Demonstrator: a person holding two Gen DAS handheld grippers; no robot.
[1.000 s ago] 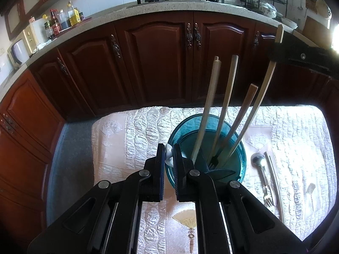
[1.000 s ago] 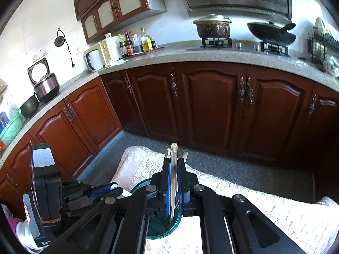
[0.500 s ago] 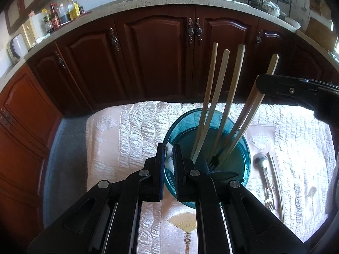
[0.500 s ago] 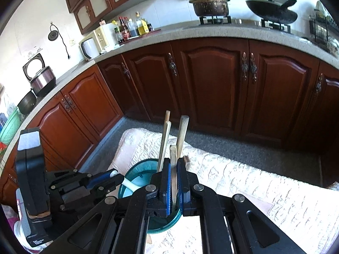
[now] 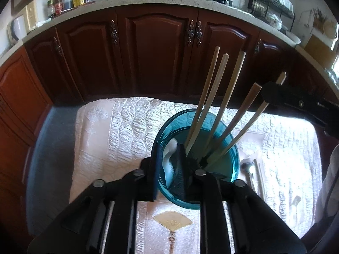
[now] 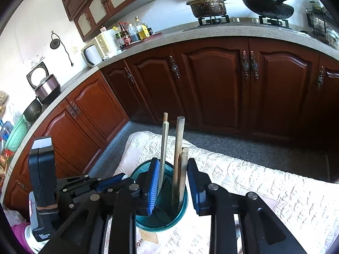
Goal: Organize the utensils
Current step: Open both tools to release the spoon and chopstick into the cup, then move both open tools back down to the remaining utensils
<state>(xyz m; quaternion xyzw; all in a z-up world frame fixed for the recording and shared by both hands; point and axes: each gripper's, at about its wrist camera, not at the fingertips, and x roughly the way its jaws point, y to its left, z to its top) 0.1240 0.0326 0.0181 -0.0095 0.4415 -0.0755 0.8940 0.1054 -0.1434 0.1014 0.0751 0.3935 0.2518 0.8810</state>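
Both tools are seen over a teal glass cup (image 5: 228,165) that stands on a white quilted cloth (image 5: 127,131) spread over the counter. On the left tool (image 5: 168,167) the jaws are opening; a white spoon (image 5: 169,154) lies between them inside the cup's near rim, and it cannot be told whether the pads still touch it. On the right tool (image 6: 172,182) the jaws are opening too, with blue pads set apart on either side of several wooden handles (image 6: 180,158), none of which is pressed. In the left wrist view five wooden-handled utensils (image 5: 214,97) are leaned in the cup, fanned out toward the right, and the right tool's black body is seen against the topmost one. A metal spoon (image 5: 246,167) and other cutlery are left lying on the cloth just right of the cup. Dark wooden cabinet doors (image 6: 211,80) are seen behind.
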